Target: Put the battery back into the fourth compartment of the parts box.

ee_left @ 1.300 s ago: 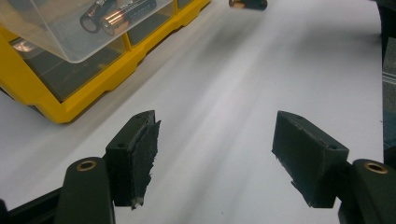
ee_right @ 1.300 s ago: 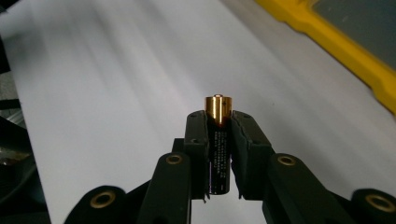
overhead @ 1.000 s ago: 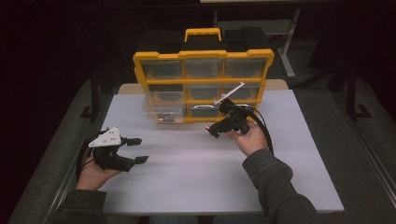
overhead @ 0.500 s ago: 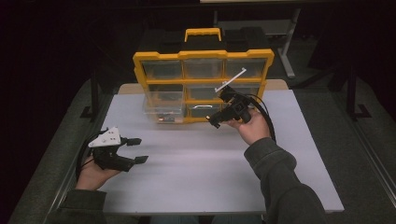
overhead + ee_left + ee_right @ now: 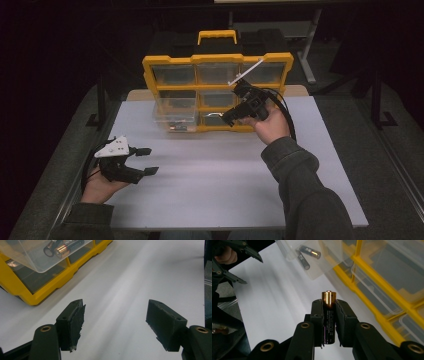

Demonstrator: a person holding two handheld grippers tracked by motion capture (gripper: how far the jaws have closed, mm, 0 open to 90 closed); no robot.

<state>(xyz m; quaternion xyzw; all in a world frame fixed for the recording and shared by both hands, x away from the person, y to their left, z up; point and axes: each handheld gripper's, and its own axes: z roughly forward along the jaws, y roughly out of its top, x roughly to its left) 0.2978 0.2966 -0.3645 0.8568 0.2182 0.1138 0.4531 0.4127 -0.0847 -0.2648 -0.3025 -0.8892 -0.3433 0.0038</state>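
Observation:
A black-and-copper battery [image 5: 329, 325] stands upright between the pads of my right gripper [image 5: 329, 305], which is shut on it. In the high view that right gripper [image 5: 227, 120] hangs above the table, in front of the yellow organizer case [image 5: 218, 60]. One clear drawer [image 5: 172, 119] is pulled out at the case's lower left. Two batteries [image 5: 308, 255] lie in that drawer [image 5: 30, 257]. My left gripper [image 5: 151, 160] rests low at the table's left, open, with nothing between its pads [image 5: 71, 325].
The white tabletop [image 5: 215, 185] stretches in front of the case. The case stands upright at the back with a handle [image 5: 216, 35] on top and several clear drawers. Dark floor and table legs surround the table.
My right hand has risen with the battery in its grip, from the case's lower row up toward its middle. The left hand has stayed put.

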